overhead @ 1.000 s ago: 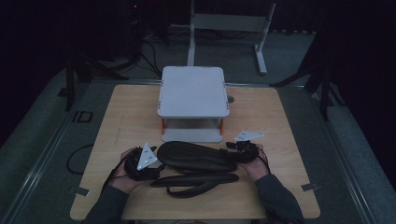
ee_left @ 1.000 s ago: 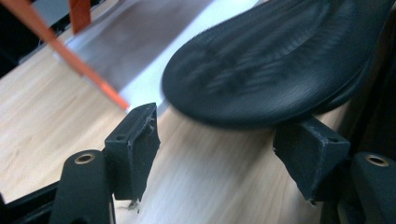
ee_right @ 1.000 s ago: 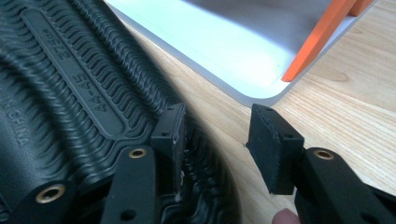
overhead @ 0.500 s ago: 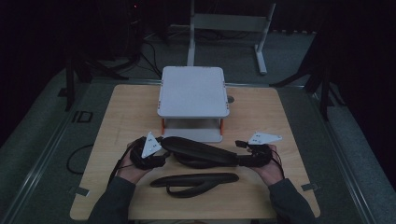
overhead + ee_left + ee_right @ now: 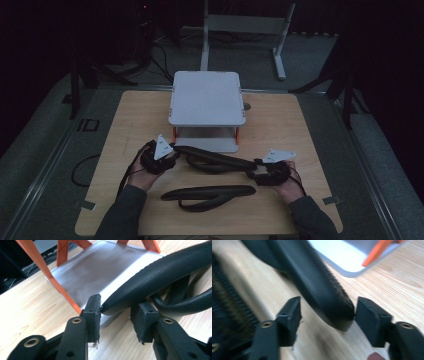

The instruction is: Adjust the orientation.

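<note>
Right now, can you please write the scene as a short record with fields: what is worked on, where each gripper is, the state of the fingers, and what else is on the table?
worked on: long black padded piece, in front of the grey stand
left gripper: at its left end; fingers have just been closing, one touches the tip, the other stands apart
right gripper: at its right end; fingers have just been closing, a gap on one side
also on table: second black padded piece, nearer the person
stand legs: orange
</note>
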`<state>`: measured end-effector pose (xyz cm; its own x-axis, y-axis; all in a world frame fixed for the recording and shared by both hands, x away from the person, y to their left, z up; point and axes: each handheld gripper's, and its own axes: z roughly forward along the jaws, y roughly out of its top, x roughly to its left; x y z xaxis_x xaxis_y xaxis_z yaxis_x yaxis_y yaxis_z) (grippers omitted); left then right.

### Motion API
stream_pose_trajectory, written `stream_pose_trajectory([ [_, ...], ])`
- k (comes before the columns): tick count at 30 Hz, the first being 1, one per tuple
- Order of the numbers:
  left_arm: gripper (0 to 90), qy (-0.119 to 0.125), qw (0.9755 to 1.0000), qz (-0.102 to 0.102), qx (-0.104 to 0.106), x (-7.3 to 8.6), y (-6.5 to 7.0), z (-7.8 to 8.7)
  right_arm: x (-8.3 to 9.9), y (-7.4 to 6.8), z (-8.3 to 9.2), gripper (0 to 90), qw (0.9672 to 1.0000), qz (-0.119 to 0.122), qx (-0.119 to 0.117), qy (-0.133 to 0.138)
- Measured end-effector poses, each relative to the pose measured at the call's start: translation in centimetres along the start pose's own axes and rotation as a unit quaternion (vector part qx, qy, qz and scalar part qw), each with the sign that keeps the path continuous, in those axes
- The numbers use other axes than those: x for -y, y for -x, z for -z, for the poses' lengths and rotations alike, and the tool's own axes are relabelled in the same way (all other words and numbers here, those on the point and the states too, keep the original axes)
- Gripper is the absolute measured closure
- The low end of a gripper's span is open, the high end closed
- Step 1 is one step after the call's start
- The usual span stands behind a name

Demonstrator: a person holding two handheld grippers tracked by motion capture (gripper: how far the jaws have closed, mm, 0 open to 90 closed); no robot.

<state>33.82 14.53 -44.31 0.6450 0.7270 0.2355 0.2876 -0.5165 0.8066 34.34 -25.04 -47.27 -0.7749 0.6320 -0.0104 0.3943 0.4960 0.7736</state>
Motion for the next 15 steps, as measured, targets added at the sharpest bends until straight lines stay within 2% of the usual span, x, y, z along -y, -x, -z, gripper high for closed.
stream_pose_trajectory([
  [3,67.8,-0.002,1.0,0.004,-0.004,0.1,-0.1,-0.1,-0.1,0.6,0.1,55.7,0.9995,-0.023,0.017,0.013],
  [4,68.8,-0.002,1.0,0.004,-0.004,0.1,-0.1,-0.1,-0.1,0.6,0.1,55.7,0.9995,-0.023,0.017,0.013],
  [5,69.2,0.005,0.9998,0.021,0.001,0.0,-0.4,0.2,-0.3,0.9,0.4,63.6,0.9989,-0.038,0.016,0.024],
  [6,69.1,0.005,0.9998,0.021,0.001,0.0,-0.4,0.2,-0.3,1.1,0.5,65.0,0.9985,-0.047,0.006,0.028],
  [8,69.3,0.012,0.9994,0.033,0.005,-0.1,-0.8,1.1,-0.4,1.2,0.5,65.7,0.9975,-0.061,-0.013,0.032],
  [11,69.1,0.004,0.9991,0.041,-0.002,0.0,-1.2,2.0,-0.7,0.7,0.2,66.5,0.9975,-0.059,-0.029,0.023],
  [13,68.8,-0.003,0.9987,0.05,0.002,0.4,-1.5,2.4,-1.0,0.4,-0.1,67.3,0.9965,-0.065,-0.05,0.019],
  [14,68.2,-0.003,0.9987,0.05,0.002,0.4,-1.5,2.4,-1.0,0.4,-0.1,67.3,0.9965,-0.065,-0.05,0.019],
  [15,67.5,-0.013,0.9983,0.056,-0.005,0.9,-1.6,2.7,-1.2,0.3,-0.5,68.0,0.9951,-0.069,-0.069,0.015],
])
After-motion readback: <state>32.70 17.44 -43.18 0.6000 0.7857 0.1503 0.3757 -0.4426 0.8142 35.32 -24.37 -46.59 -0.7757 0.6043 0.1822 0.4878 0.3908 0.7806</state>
